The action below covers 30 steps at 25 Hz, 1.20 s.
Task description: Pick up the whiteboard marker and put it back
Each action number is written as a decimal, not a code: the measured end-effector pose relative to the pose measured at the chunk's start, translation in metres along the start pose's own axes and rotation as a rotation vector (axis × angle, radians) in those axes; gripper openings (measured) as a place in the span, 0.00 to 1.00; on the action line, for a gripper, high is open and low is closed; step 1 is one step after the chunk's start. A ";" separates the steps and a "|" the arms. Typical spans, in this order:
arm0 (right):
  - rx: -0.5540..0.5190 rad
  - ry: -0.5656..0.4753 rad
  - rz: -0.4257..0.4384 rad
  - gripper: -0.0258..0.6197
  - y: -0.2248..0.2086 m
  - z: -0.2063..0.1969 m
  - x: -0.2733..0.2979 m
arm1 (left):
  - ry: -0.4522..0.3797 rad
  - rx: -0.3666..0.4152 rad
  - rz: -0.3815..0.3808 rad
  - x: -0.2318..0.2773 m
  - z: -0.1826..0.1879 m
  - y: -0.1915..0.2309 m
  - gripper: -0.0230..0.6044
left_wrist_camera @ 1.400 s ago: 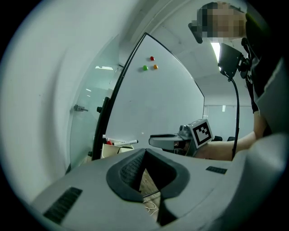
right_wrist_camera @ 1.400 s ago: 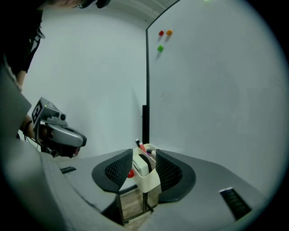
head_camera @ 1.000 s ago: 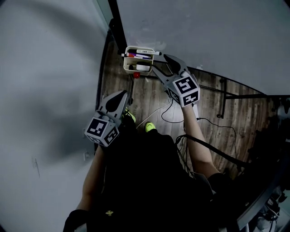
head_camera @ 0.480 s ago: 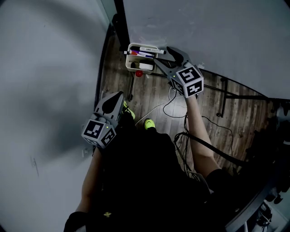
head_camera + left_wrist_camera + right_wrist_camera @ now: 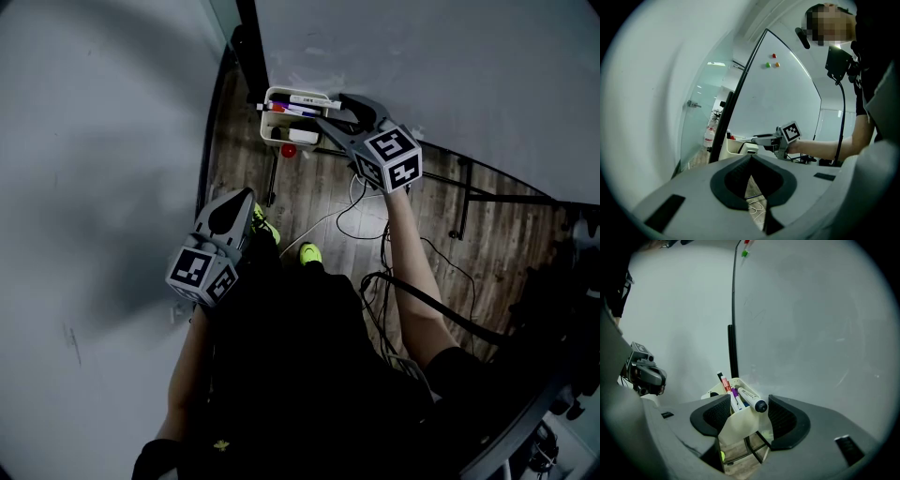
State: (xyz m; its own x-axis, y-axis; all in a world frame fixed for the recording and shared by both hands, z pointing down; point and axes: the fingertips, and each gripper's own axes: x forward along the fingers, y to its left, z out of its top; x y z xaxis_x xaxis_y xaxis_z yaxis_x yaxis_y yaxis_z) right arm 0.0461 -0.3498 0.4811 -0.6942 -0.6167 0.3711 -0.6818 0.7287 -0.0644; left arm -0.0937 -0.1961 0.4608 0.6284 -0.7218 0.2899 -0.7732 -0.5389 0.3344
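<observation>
Right tool [image 5: 749, 411]: jaws wide, just opened further, straddling the capped end of the whiteboard marker [image 5: 750, 399] without pressing it. I judge it not yet gripped.

The marker lies atop other pens [image 5: 725, 384] in the cream holder [image 5: 736, 425] beside the whiteboard [image 5: 811, 333], cap outward, handy for gripping.

Left tool [image 5: 750, 161]: closed, empty, held clear.

Marker print: illegible.

White marker [image 5: 749, 398] (black cap), cream tray [image 5: 736, 426], brown plank floor [image 5: 309, 199]
</observation>
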 end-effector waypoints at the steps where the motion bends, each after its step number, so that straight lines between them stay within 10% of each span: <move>1: 0.005 -0.003 -0.002 0.42 -0.001 0.000 0.000 | 0.002 -0.002 -0.001 0.000 0.000 -0.001 0.09; 30: 0.044 -0.046 0.019 0.23 -0.009 0.000 0.004 | 0.017 0.017 0.004 -0.005 -0.001 -0.001 0.09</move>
State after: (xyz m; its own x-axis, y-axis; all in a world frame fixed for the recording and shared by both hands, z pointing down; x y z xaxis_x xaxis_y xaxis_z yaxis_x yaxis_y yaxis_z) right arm 0.0494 -0.3590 0.4829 -0.7160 -0.6169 0.3268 -0.6774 0.7270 -0.1118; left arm -0.0960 -0.1922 0.4600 0.6266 -0.7165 0.3066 -0.7769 -0.5433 0.3182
